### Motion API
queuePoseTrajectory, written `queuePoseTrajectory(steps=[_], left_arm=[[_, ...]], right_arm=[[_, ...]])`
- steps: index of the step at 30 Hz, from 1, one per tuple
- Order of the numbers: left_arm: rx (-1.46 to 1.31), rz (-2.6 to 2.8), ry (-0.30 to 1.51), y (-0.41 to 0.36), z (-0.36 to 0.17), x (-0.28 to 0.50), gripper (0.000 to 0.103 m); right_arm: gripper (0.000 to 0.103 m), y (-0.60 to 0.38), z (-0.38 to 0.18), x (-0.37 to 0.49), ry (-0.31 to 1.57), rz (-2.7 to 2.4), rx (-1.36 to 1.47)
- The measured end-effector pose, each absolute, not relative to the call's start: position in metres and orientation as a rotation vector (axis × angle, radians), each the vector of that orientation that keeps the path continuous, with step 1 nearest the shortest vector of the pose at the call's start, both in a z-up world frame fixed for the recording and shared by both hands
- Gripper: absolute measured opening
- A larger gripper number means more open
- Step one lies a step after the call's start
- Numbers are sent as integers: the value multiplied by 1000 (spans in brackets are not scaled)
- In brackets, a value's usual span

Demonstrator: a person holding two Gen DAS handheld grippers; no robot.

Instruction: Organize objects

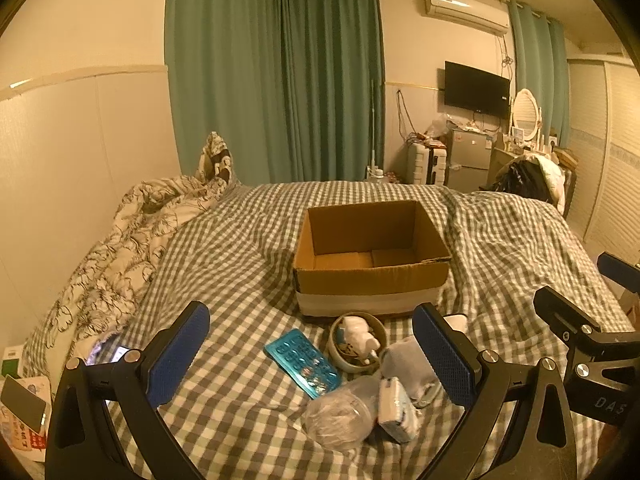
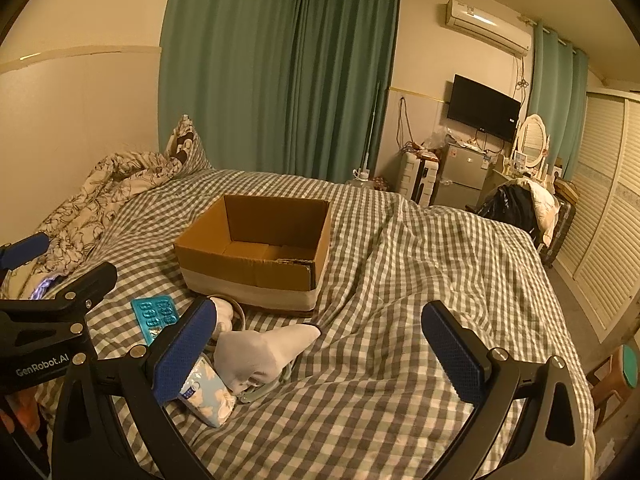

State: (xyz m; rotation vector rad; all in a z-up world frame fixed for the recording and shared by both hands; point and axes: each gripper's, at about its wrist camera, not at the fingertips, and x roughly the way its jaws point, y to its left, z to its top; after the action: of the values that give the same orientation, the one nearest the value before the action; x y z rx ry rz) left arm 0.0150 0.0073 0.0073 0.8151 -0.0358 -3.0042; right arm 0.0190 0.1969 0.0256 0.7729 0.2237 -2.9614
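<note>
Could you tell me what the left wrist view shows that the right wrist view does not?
Only the left wrist view shows the crumpled clear plastic bag, the phone at the bed's left edge and the full blue blister pack. Only the right wrist view shows the white sock at full length and the stool on the floor. Both share the empty cardboard box on the checked bedsheet, the small bowl, the tissue packet, and both tongs, left and right, open and holding nothing.
</note>
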Motion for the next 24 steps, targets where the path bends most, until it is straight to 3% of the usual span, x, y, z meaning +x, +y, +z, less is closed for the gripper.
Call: queuePoseTrajectory(steps=[9, 24], left_arm=[[956, -2947, -70, 7, -16, 9, 103], [1307, -2864, -125, 5, -106, -8, 102]], right_arm=[[103, 210, 26, 25, 193, -2969, 781], [103, 199, -37, 9, 297, -2869, 1007]])
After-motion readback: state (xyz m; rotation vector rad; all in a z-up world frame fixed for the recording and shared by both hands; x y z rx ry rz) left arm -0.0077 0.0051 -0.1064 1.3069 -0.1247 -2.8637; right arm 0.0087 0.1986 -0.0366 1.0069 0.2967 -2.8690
